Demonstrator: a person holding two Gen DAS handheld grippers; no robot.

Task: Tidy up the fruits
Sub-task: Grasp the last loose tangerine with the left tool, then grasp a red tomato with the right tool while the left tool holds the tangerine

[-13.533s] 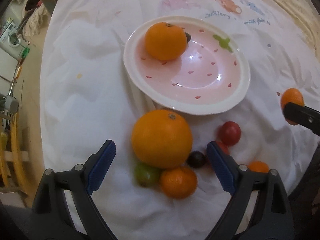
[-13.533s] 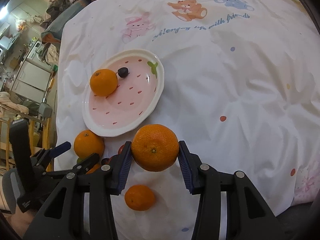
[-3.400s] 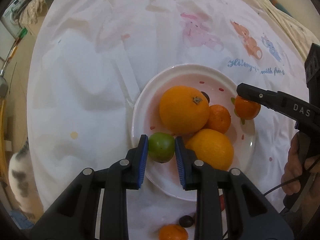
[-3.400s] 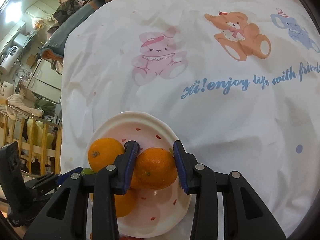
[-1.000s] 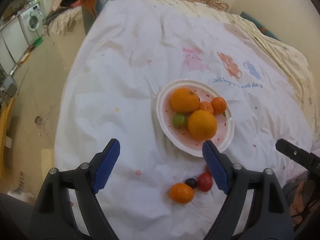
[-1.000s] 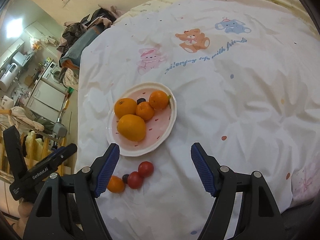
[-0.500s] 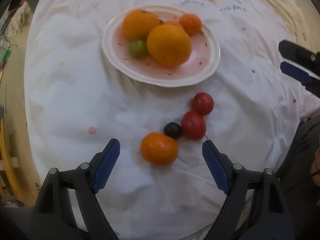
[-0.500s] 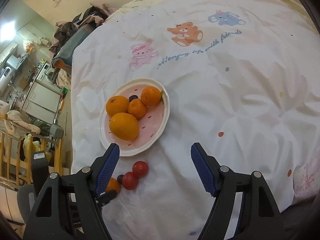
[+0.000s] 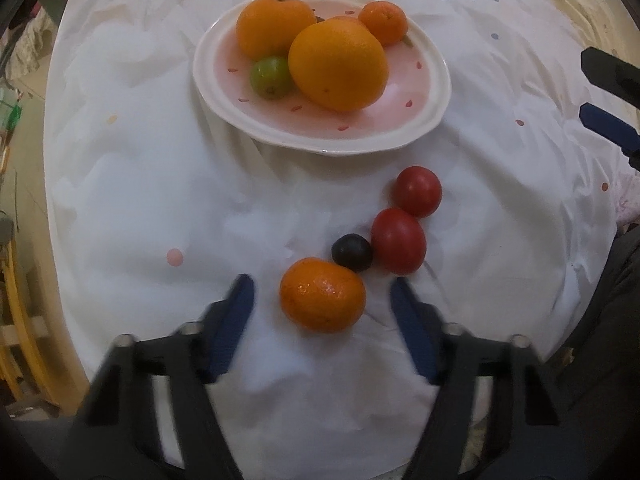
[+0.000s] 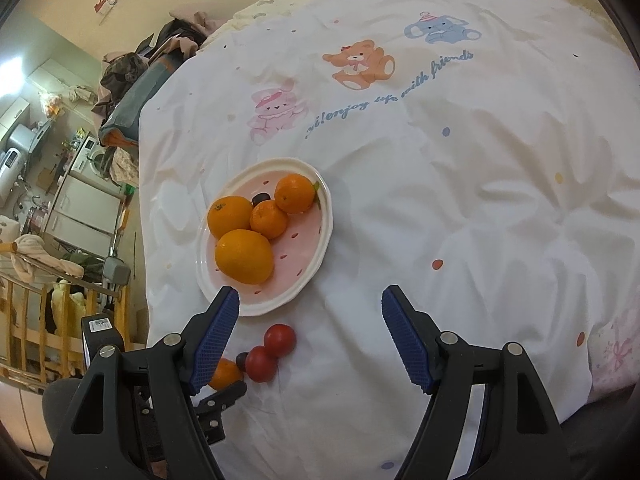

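A pink strawberry-print plate (image 9: 434, 92) holds two big oranges (image 9: 338, 66), small mandarins (image 9: 383, 23) and a green fruit (image 9: 270, 77). On the white sheet in front of it lie a mandarin (image 9: 322, 300), a dark grape (image 9: 352, 252) and two red tomatoes (image 9: 398, 240). My left gripper (image 9: 322, 308) is open, its fingers on either side of the mandarin, not touching it. My right gripper (image 10: 310, 320) is open and empty, above the sheet right of the plate (image 10: 324, 236); the tomatoes (image 10: 280, 340) lie below it.
The white cartoon-print sheet (image 10: 440, 160) covers a bed; its edge drops off at the left and front. A wooden crib rail (image 10: 24, 320), clothes and kitchen clutter stand beyond the left edge. The right gripper's fingers show at the right in the left wrist view (image 9: 608, 124).
My left gripper has come down and forward, so the mandarin now sits between its fingers, which have narrowed. My right gripper has barely moved.
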